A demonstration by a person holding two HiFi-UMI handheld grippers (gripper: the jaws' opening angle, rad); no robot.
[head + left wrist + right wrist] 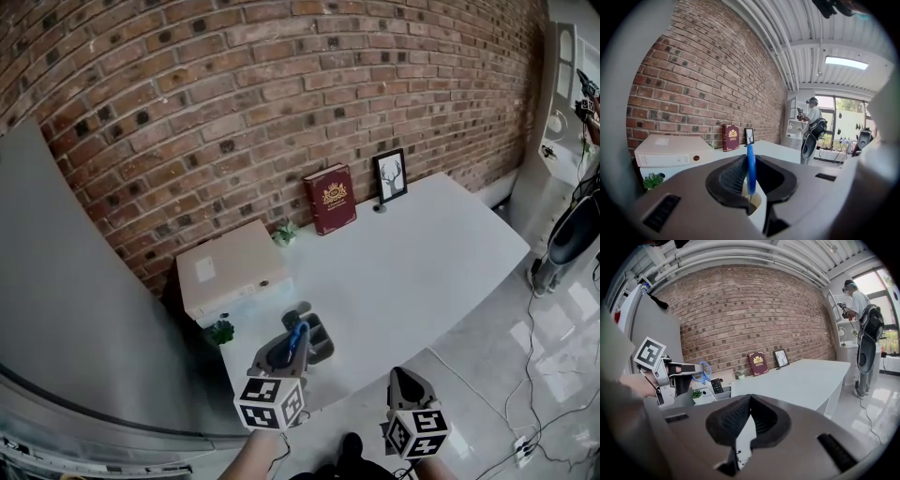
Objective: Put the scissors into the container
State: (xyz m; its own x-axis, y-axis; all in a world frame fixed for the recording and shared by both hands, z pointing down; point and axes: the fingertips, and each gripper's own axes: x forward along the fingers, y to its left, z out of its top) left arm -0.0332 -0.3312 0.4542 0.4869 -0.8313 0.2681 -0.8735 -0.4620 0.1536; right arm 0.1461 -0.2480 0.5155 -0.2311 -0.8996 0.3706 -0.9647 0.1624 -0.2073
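The left hand-held gripper (287,352) is clenched on the blue scissors (298,336); its own view shows both jaws pressed against the blue plastic handle, which stands upright between them, edge-on to the camera. Gripping by the handle is probably meant to leave the blades free to go in first, though no view shows the blades clearly. In the head view the scissors hang just over the dark grey container (323,349); it sits at the near left corner of the white table (422,272), close beside a white box file (231,270) and a small plant (221,331). Whether the scissors already touch the container I cannot tell.

The right hand-held gripper (405,384) is closed with nothing between its jaws. It is held low, off the table's near edge and well apart from the container, likely to leave the left one room.

The task appears to be at the lowering step; the next move calls for a straight descent into an opening of the container, then a release; a tilted entry could catch on the rim.
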